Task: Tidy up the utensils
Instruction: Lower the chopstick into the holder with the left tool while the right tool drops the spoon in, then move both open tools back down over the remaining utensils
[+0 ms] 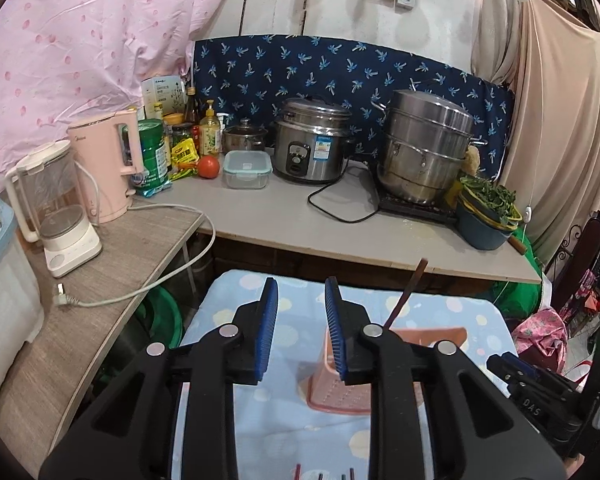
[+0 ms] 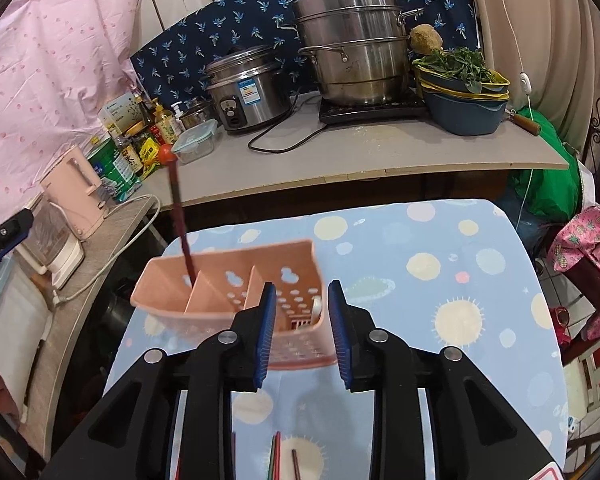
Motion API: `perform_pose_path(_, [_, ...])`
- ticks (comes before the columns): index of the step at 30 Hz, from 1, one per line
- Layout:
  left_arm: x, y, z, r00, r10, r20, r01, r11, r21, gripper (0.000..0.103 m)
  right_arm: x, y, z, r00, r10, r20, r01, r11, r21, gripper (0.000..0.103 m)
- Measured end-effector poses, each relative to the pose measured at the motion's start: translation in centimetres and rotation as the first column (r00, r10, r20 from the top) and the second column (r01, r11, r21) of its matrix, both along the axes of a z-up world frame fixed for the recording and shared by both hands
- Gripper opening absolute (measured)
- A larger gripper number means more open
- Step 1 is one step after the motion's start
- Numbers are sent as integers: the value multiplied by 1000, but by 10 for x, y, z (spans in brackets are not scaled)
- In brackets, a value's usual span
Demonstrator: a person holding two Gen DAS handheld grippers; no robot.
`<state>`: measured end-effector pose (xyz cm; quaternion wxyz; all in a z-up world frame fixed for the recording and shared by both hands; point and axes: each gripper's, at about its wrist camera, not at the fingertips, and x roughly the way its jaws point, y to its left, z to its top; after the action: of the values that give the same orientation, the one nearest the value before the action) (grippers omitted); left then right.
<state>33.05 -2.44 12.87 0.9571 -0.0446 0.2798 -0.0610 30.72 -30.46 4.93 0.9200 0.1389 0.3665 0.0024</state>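
Both grippers (image 1: 301,330) (image 2: 302,330) hang apart and empty; chopstick (image 2: 180,216) stands near-upright in pink holder (image 2: 236,276), tip down.

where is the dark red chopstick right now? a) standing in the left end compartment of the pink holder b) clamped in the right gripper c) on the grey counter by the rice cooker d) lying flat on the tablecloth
a: the right wrist view shows the chopstick standing tilted with its lower end in the left end compartment of the holder, while the right gripper is open with nothing between its fingers.
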Motion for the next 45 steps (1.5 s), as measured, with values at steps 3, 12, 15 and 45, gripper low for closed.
perform_pose_path(3, [-11,4,-6,1000,5,-12,-5,1000,8,23,-14,5,0,1000,1,0,-1,1000,-5,29])
perform_pose_path(12, [-40,11,-18,999,14,-30,-13,999,37,27,-57,21,-1,1000,14,5,-14,999,-30,39])
perform_pose_path(15, [-52,14,-23,999,17,-34,-15,999,40,30,-72,25,-4,1000,23,2,-23,999,-26,41])
perform_pose_path(45, [-168,38,-153,959,-19,-284,50,994,102,41,-202,52,-106,980,46,-194,-58,997,-59,47])
